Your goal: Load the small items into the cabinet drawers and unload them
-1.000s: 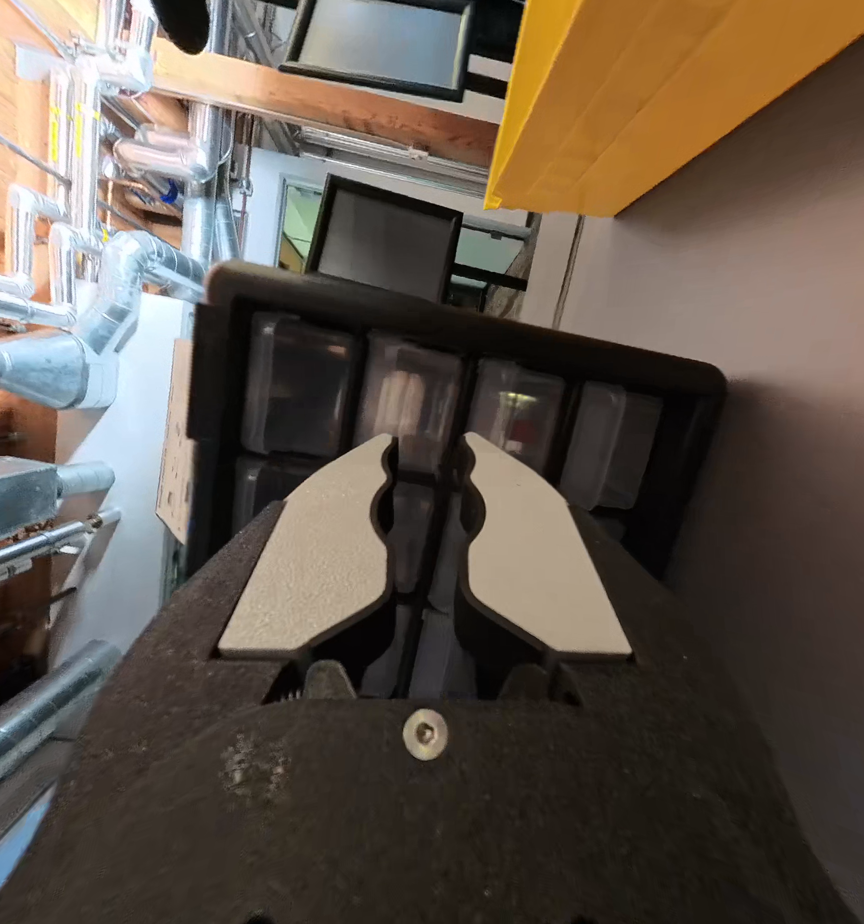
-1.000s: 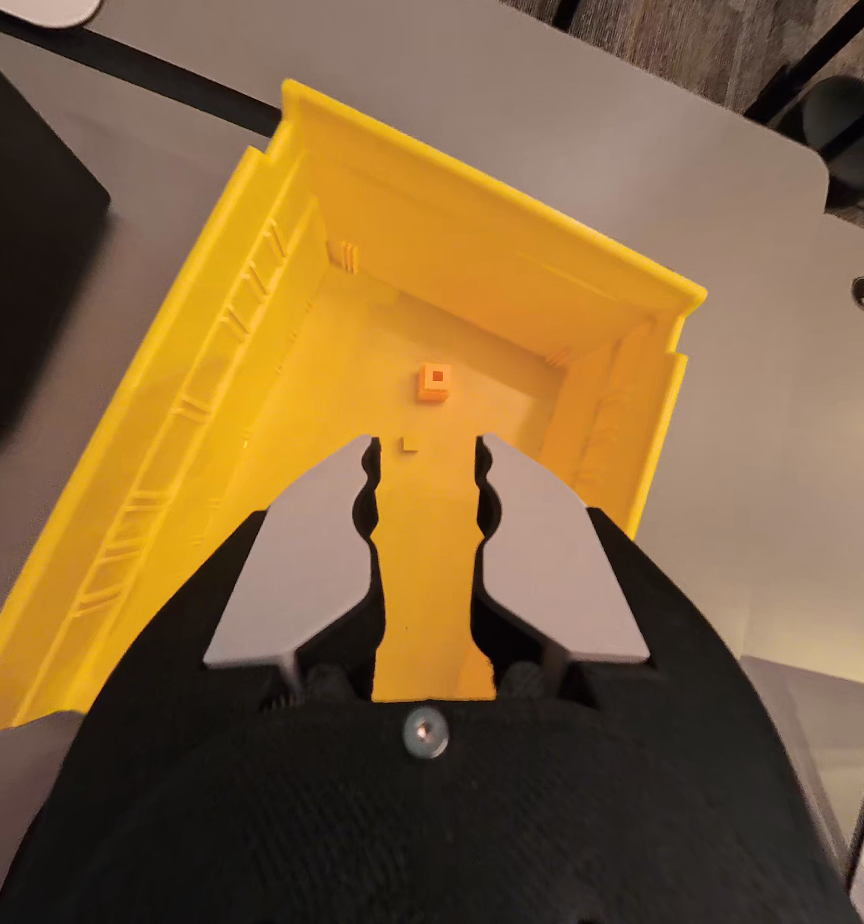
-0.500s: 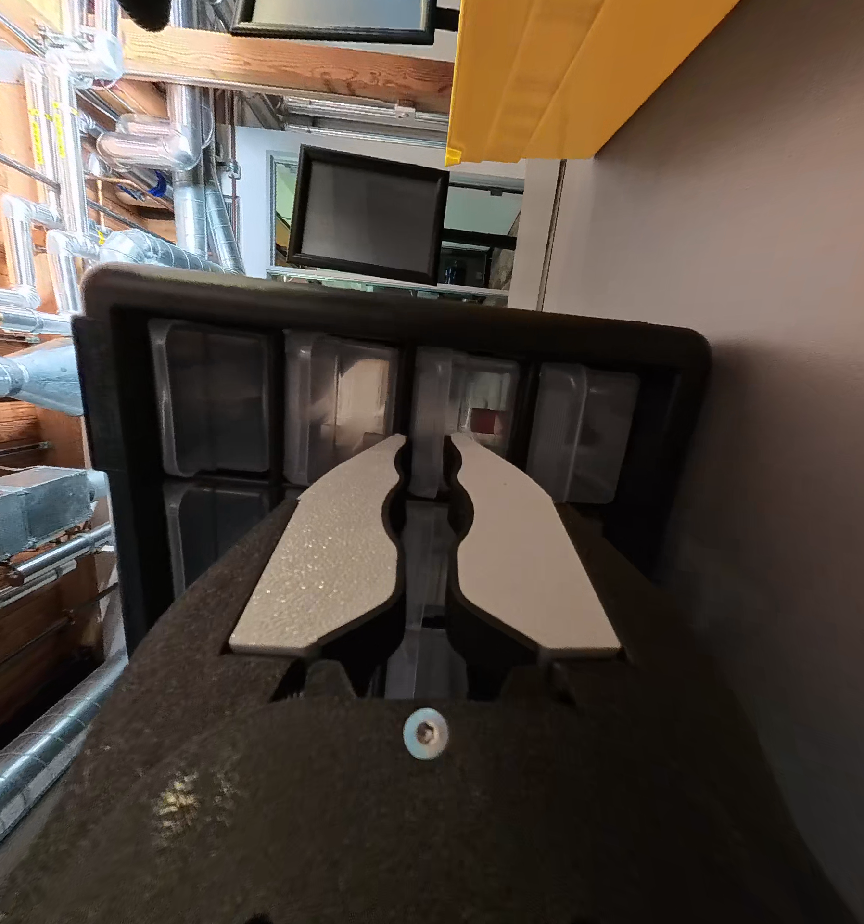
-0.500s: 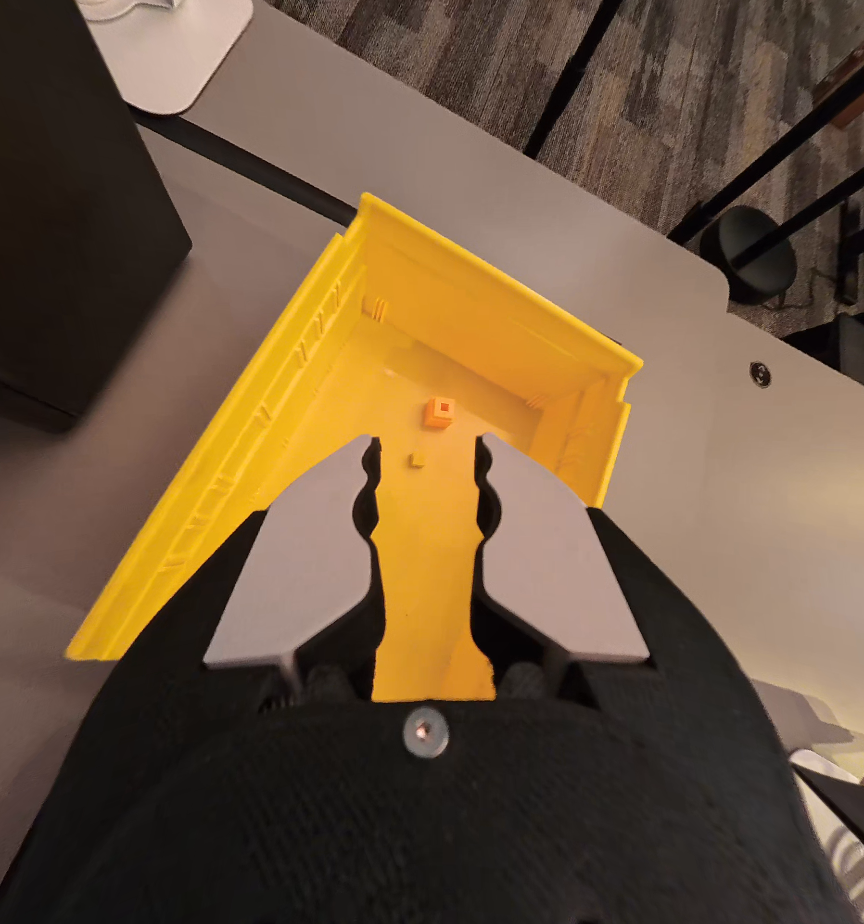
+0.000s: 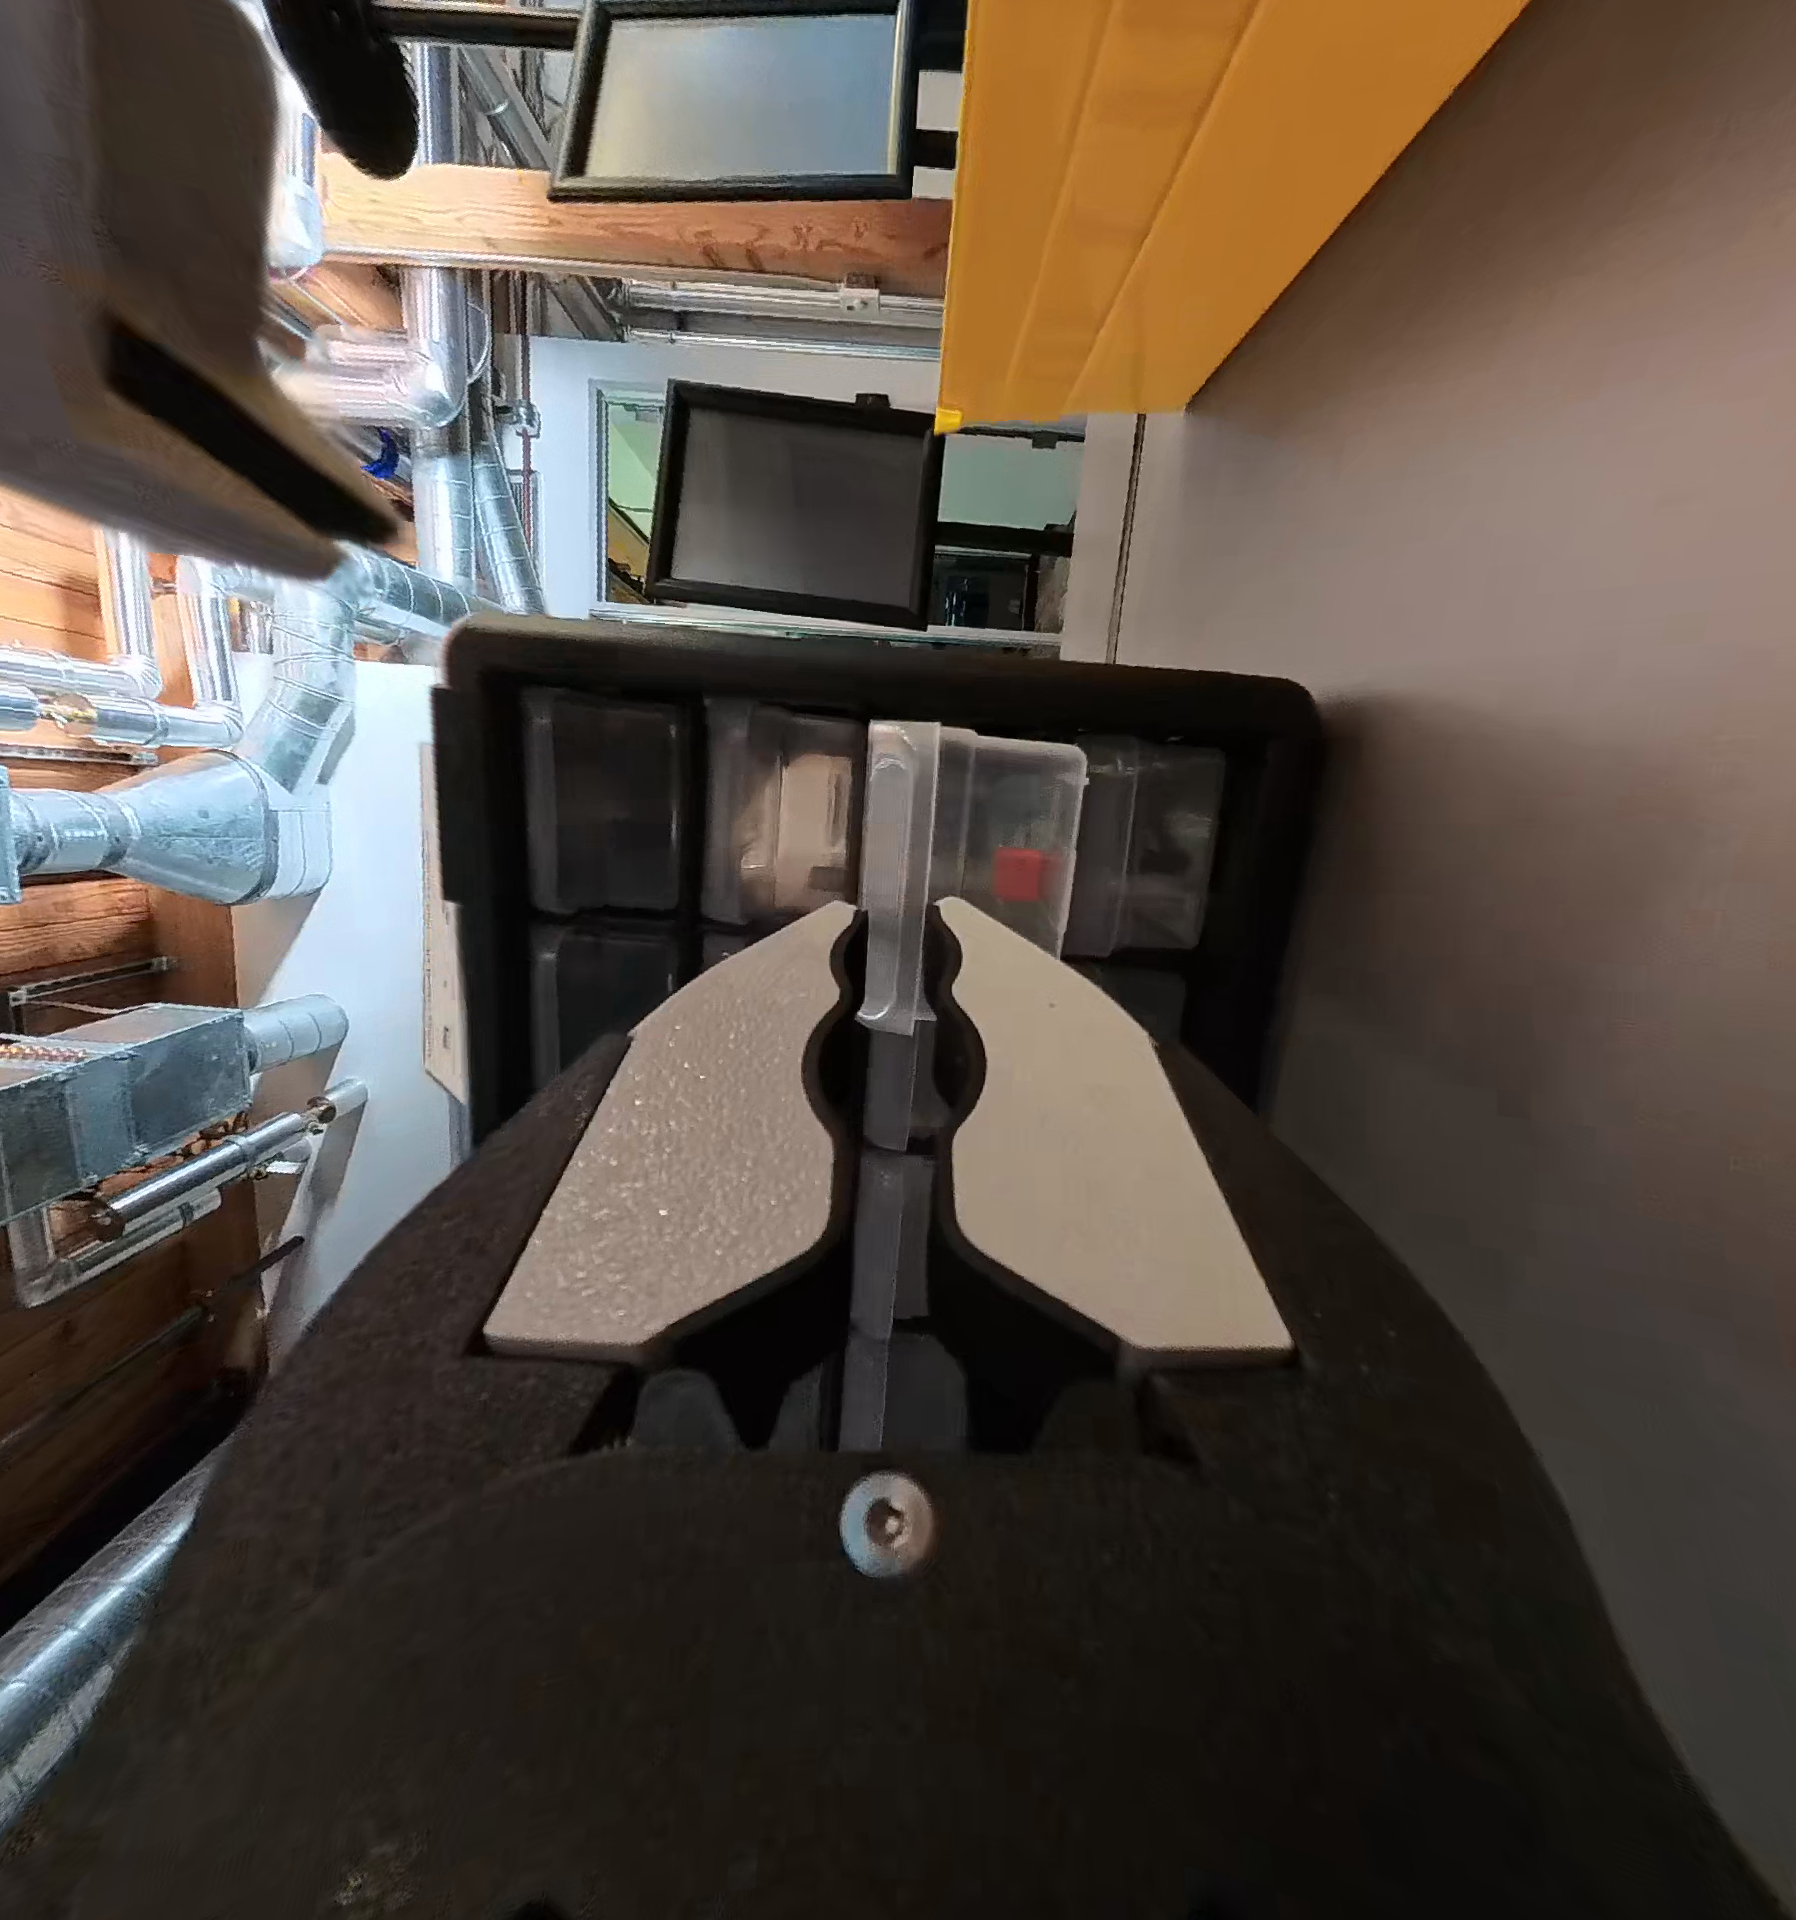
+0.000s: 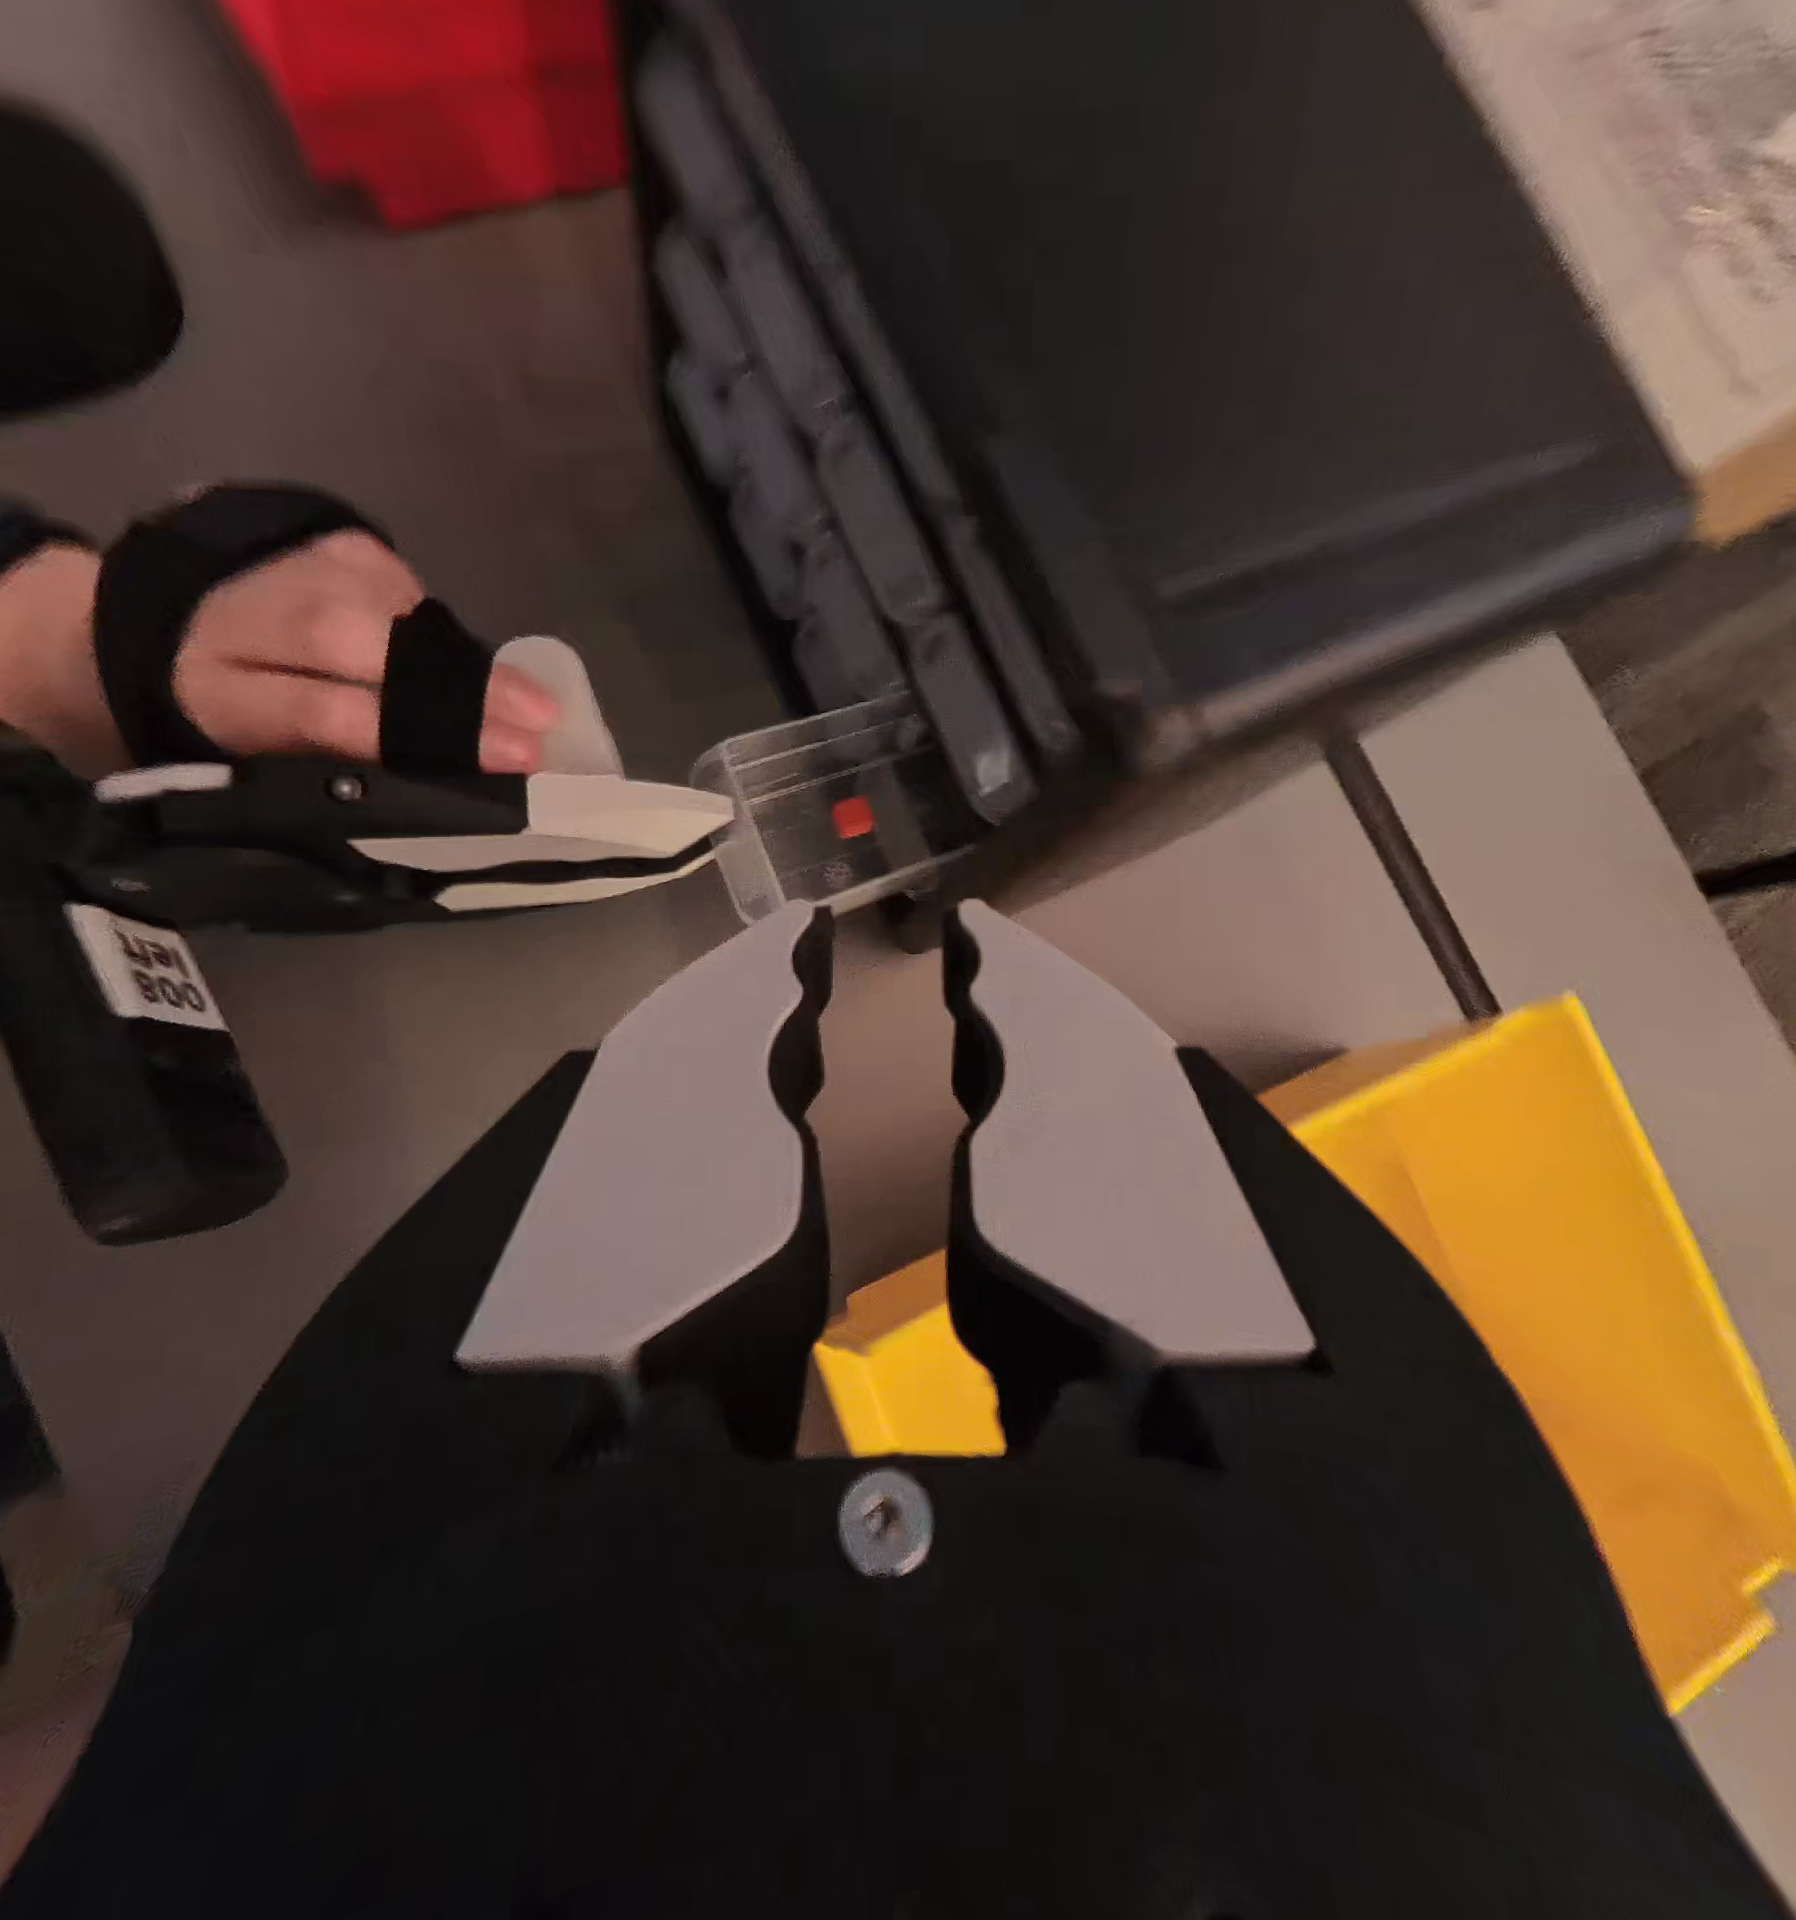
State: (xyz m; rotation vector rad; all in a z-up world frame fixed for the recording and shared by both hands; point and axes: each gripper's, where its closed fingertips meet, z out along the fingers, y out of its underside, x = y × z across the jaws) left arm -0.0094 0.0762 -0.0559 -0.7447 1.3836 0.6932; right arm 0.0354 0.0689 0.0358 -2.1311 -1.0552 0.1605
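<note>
Grey table (image 6: 478, 436) carried black drawer cabinet (image 6: 1237, 343), yellow bin (image 6: 1559, 1299) beside it. Left gripper (image 5: 896, 1003) clamped handle of clear drawer (image 6: 832, 831), drawer pulled partway out, small red cube (image 6: 852, 819) inside. Right gripper (image 6: 881, 935) hung near drawer, fingers parted, holding nothing.

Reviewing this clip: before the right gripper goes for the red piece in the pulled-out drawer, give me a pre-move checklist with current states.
1. Left gripper shut on the clear drawer handle: ok.
2. Drawer pulled out of the black cabinet far enough to expose its inside: ok, in the right wrist view.
3. Red item lying in the drawer: ok.
4. Right gripper open and empty: ok.
5. Right gripper lined up above the red item: not ok, it sits beside the drawer's near edge.
6. Yellow bin nearby to receive the item: ok.
</note>
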